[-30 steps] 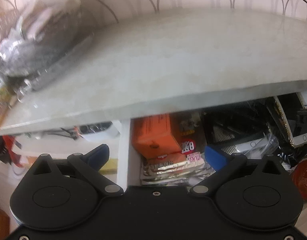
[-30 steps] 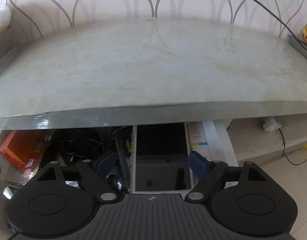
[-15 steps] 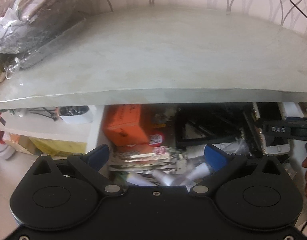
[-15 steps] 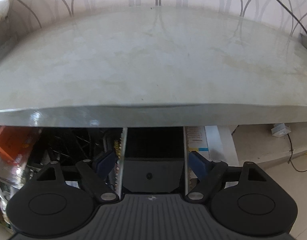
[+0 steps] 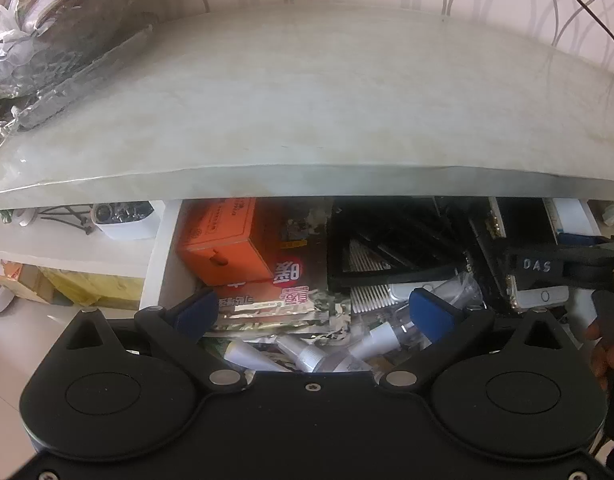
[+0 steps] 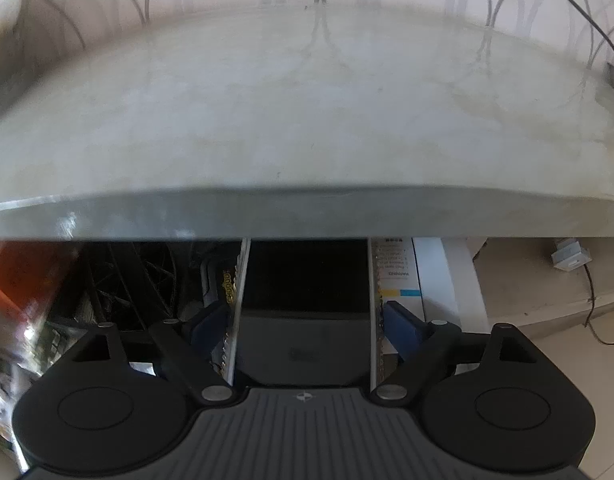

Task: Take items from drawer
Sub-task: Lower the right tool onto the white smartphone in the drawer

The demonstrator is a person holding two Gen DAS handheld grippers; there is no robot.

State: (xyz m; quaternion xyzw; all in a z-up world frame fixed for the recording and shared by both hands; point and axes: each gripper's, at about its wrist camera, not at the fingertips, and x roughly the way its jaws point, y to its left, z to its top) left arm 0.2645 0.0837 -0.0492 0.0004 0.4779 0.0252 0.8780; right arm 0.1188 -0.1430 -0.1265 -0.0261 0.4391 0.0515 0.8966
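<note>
The open drawer (image 5: 163, 256) sits under a marble top and is packed with things. My left gripper (image 5: 313, 314) hangs open over foil sachets (image 5: 275, 308) and white tubes (image 5: 307, 356), touching nothing. An orange box (image 5: 223, 252) lies at the drawer's left, and a black tray (image 5: 387, 256) in the middle. My right gripper (image 6: 305, 320) straddles a black box (image 6: 303, 300) with metallic edges. Its jaws are opening and its pads stand just outside the box's sides. In the left wrist view the right gripper (image 5: 555, 266) shows at the right with a hand (image 5: 607, 356) behind it.
The marble top (image 6: 307, 120) overhangs the drawer's back part. Bagged clutter (image 5: 55, 28) sits on its left end. A white phone (image 5: 543, 296) and a white carton (image 6: 423, 276) lie at the drawer's right. A shelf with a small device (image 5: 123, 216) lies left of the drawer.
The left wrist view has levelled and shifted right, from the drawer's left wall to its middle. The right gripper has sunk over the black box, which now fills the gap between its fingers.
</note>
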